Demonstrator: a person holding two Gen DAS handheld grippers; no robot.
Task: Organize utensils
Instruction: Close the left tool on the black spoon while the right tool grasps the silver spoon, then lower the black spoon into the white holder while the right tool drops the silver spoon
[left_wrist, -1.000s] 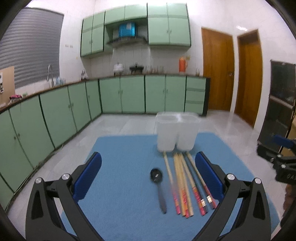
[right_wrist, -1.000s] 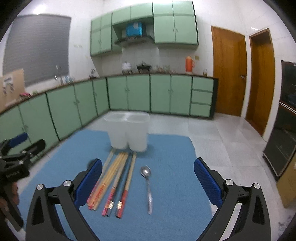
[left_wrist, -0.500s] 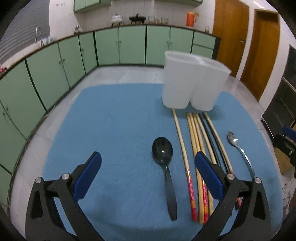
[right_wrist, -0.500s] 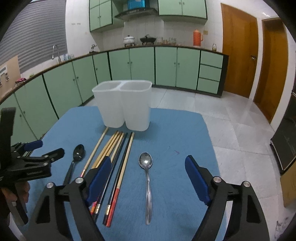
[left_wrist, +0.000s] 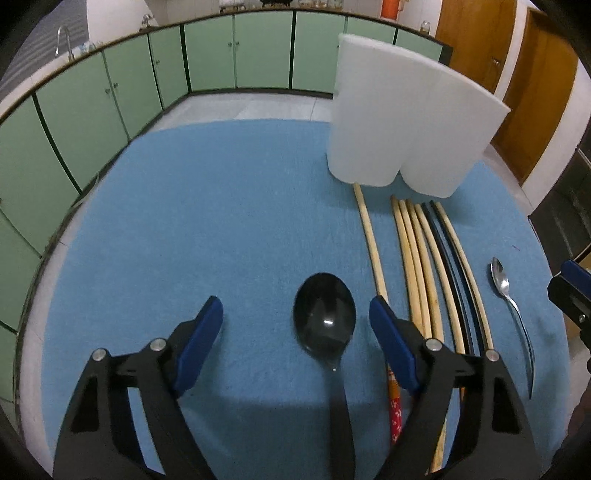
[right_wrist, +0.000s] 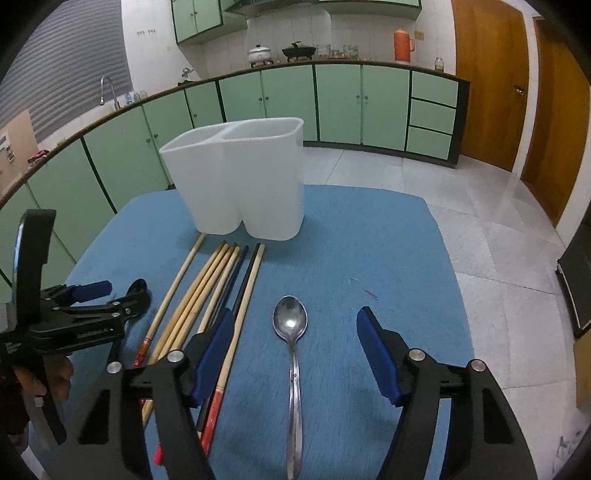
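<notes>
The black spoon's (left_wrist: 325, 321) handle runs off the bottom edge of the left wrist view, and the near ends of the chopsticks (left_wrist: 417, 258) are hidden behind the left hand-held gripper (left_wrist: 295, 325). In the right wrist view the metal spoon's (right_wrist: 291, 354) handle tip is cut off below. Whether the white holder's (right_wrist: 240, 184) compartments contain anything cannot be told.

Green base cabinets (right_wrist: 336, 105) curve round under a dark-edged counter carrying a white pot (right_wrist: 260, 54), a black wok (right_wrist: 299, 50) and an orange thermos (right_wrist: 403, 45), with a tap (right_wrist: 107, 88) far left and wooden doors (right_wrist: 487, 85) right
</notes>
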